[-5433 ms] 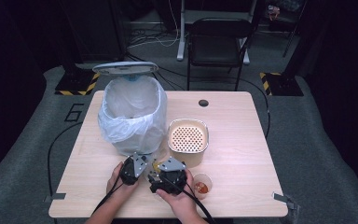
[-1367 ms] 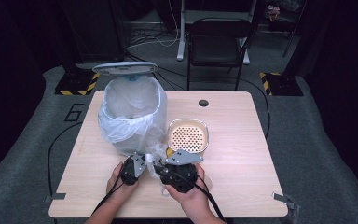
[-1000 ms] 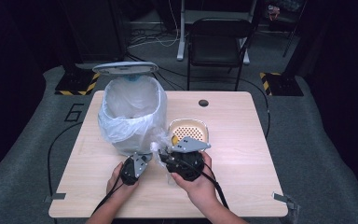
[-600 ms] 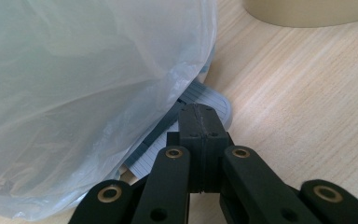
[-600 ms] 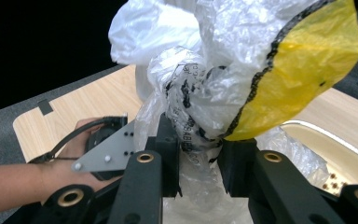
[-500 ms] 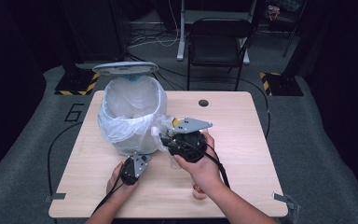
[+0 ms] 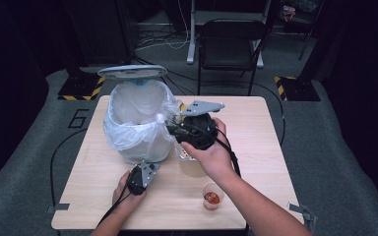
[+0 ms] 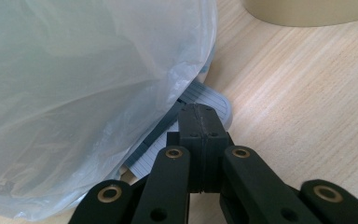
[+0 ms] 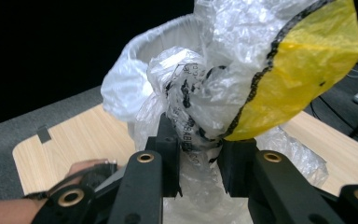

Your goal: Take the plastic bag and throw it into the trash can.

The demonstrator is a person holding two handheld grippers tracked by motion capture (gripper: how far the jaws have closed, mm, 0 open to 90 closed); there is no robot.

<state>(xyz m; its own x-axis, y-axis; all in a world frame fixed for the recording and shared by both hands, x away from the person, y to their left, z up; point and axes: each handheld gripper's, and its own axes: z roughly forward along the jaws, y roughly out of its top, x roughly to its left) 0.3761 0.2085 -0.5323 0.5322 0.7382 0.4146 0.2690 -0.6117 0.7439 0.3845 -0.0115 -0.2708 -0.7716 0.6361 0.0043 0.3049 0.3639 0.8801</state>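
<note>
A pedal bin (image 7: 138,123) lined with a white bag stands on the table's left half, its grey lid (image 7: 132,72) raised. My left gripper (image 7: 150,168) lies low at the bin's foot. Its jaws are shut with nothing between them, and their tips (image 8: 200,121) rest on the ribbed grey pedal (image 8: 216,100). My right gripper (image 7: 171,127) is held up beside the bin's right rim, shut on a crumpled clear wrapper (image 9: 242,70) with yellow and black print. The wrapper bulges above my right gripper (image 9: 198,140), with the bin's rim (image 9: 168,32) just behind it.
A beige basket (image 7: 193,167) sits on the table, partly under my right hand. A small clear cup (image 7: 211,197) with something red in it stands near the front edge. A black chair (image 7: 229,44) stands beyond the table. The bin's liner (image 8: 74,70) hangs close to my left gripper.
My right gripper has risen from the table's front and moved toward the bin's rim with the wrapper in it. The left gripper has stayed at the pedal and the lid stays up.
</note>
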